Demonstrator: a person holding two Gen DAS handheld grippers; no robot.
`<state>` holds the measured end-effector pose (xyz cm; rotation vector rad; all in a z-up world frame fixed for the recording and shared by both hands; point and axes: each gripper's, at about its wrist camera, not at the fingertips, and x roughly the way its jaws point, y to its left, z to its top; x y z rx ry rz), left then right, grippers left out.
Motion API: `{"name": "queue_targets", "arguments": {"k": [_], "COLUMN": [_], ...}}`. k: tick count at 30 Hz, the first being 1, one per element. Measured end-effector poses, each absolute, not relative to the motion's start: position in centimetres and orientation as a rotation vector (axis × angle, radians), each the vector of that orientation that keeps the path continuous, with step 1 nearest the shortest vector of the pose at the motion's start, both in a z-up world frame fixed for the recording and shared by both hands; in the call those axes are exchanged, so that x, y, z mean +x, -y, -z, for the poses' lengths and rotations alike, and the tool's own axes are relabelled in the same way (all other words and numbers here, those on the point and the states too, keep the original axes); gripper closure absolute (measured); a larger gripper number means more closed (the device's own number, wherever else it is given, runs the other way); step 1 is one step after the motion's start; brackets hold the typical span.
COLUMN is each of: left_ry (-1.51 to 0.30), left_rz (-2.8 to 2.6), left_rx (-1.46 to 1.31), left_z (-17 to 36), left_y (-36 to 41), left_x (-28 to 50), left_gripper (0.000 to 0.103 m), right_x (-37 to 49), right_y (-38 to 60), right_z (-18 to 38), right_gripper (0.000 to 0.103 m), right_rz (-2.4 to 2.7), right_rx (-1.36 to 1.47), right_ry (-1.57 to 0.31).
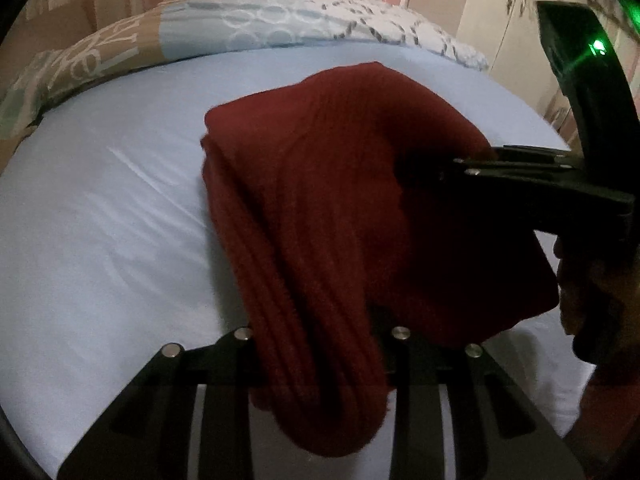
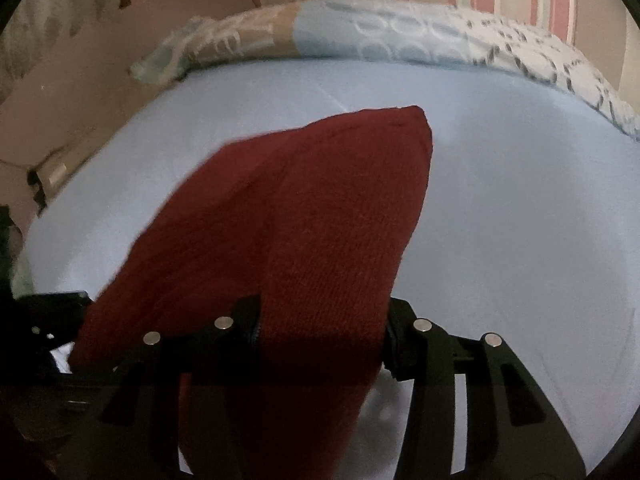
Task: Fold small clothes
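Observation:
A dark red knitted garment [image 1: 320, 184] is lifted off the light blue bed sheet [image 1: 100, 220], hanging in folds between both grippers. In the left wrist view my left gripper [image 1: 320, 344] is shut on a bunch of the cloth, which hides its fingertips. My right gripper [image 1: 456, 168] reaches in from the right and pinches the garment's far side. In the right wrist view the garment [image 2: 320, 220] rises to a peak, with my right gripper [image 2: 320, 324] shut on its lower part. Black parts of the left gripper [image 2: 52, 320] show at the left edge.
A patterned blue and tan quilt [image 1: 280, 24] lies along the far edge of the bed, below a striped wall. A pale wardrobe [image 1: 500, 12] stands at the far right. Brown cardboard [image 2: 80, 92] sits beside the bed on the left. A hand [image 1: 592, 300] holds the right gripper.

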<state>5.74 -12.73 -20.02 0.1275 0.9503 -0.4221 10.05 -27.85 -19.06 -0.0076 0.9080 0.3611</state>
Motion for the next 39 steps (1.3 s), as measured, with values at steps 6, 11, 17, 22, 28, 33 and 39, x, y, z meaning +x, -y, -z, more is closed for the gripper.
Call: {"name": "queue_targets", "arguments": {"k": [6,11,17,22,28,33,39], "left_ry": [-0.913,-0.852,-0.743,-0.813,-0.832,-0.795,-0.856], "left_rz": [0.442,0.432,0.372,0.294,0.215,0.208,0.286], "left_rx": [0.131,0.115,0.116,0.192,0.251,0.278,0.134], "left_z": [22.5,19.8,16.8,19.1,23.3,24.0,21.9], "left_y": [12.4,10.6,7.9,7.9,6.5,6.5,4.9], "left_x": [5.9,4.2,2.1,3.8,5.1,5.0,4.8], "left_gripper": [0.034,0.018,0.009,0.009,0.007,0.005,0.006], "right_x": [9.9,6.5,1.5,-0.2,0.2,0.1,-0.9], "right_y": [29.6,28.8,28.4,27.7,28.8,29.6,29.3], "right_z": [21.7,18.6,17.4,19.9,22.7,24.2,21.5], "right_gripper": [0.043,0.003,0.003,0.003,0.003,0.003,0.003], "right_rz": [-0.356,-0.314,-0.169,-0.022,0.028,0.025,-0.011], "right_rx": [0.086,-0.005,-0.102,-0.222,-0.193,-0.130,-0.094], "right_ry": [-0.911,-0.825,-0.773,-0.792,-0.863,-0.869,-0.844]}}
